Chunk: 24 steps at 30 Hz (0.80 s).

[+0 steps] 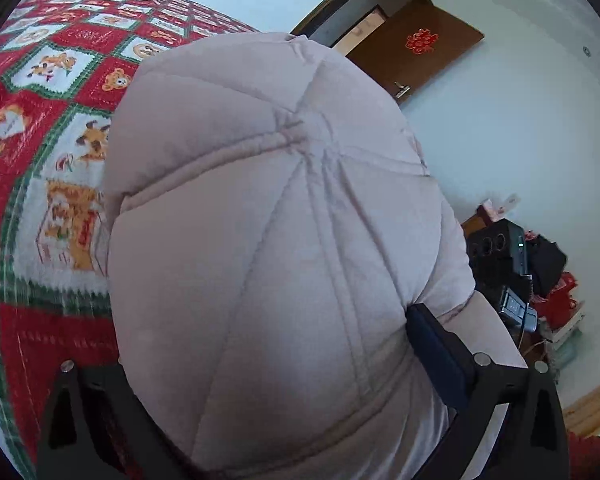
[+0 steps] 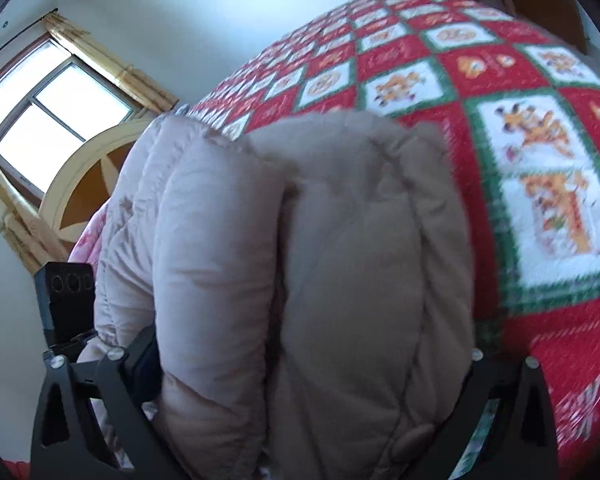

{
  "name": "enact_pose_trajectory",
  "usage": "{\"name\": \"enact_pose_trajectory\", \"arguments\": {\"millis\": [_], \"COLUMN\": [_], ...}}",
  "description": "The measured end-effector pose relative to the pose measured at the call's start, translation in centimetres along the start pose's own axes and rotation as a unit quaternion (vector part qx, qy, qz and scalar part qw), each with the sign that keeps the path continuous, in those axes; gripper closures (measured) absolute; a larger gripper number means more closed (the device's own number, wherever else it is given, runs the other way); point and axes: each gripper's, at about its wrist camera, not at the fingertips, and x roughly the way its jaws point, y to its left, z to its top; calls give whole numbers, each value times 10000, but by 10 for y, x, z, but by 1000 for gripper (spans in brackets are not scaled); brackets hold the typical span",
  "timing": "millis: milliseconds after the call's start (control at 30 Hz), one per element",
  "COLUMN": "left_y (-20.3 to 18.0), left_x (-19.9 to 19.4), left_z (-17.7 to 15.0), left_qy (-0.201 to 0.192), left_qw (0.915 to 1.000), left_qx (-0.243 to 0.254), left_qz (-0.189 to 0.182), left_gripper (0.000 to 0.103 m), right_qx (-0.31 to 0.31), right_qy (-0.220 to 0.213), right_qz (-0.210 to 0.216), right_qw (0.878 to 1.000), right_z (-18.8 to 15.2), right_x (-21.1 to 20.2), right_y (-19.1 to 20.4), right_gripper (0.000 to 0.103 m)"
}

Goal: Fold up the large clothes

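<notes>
A puffy, pale beige quilted jacket (image 1: 276, 216) fills the middle of the left wrist view. It bulges between the two black fingers of my left gripper (image 1: 268, 340), which is shut on it; the left fingertip is hidden under the fabric. In the right wrist view the same jacket (image 2: 340, 240) hangs in thick folded rolls, and my right gripper (image 2: 312, 344) is shut on that bunched padding. Both grippers hold the jacket above a bed covered by a red, green and white patchwork quilt (image 1: 40, 152) (image 2: 520, 140). The other gripper's black housing (image 1: 500, 248) (image 2: 66, 288) shows beside the jacket in each view.
A brown door (image 1: 416, 52) stands open in a white wall. Red and black items are piled by the wall (image 1: 556, 300). A window with yellow curtains (image 2: 56, 100) and a curved wooden headboard (image 2: 88, 168) lie past the bed. Pink bedding (image 2: 86, 244) shows under the jacket.
</notes>
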Motion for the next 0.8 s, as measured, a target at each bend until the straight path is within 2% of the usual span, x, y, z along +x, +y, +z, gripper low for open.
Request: {"name": "enact_pose_trajectory", "arguments": {"millis": [67, 300, 467, 567, 700, 800], "left_y": [-2, -16, -31, -50, -89, -130], "left_x": [-10, -61, -87, -88, -64, -37], "left_z": [-10, -63, -81, -86, -84, -74], "left_qy": [-56, -245, -196, -130, 50, 257], "left_qw": [9998, 9987, 9986, 9976, 9957, 9901], "left_qx": [-81, -285, -194, -155, 133, 430], "left_qz": [-154, -340, -444, -667, -918, -1313], "left_gripper": [4, 4, 4, 4, 4, 4], "right_qx": [151, 417, 466, 501, 560, 652], "right_qy": [125, -7, -157, -350, -747, -1170], "right_qz": [271, 766, 957, 1053, 977, 929], "right_qw": [9994, 9962, 9942, 9926, 9908, 9866], "right_z": [-9, -66, -101, -112, -117, -121], "right_x": [-1, -17, -40, -63, -104, -145], "right_y": [6, 31, 55, 69, 74, 66], "right_gripper": [15, 23, 29, 31, 35, 36]}}
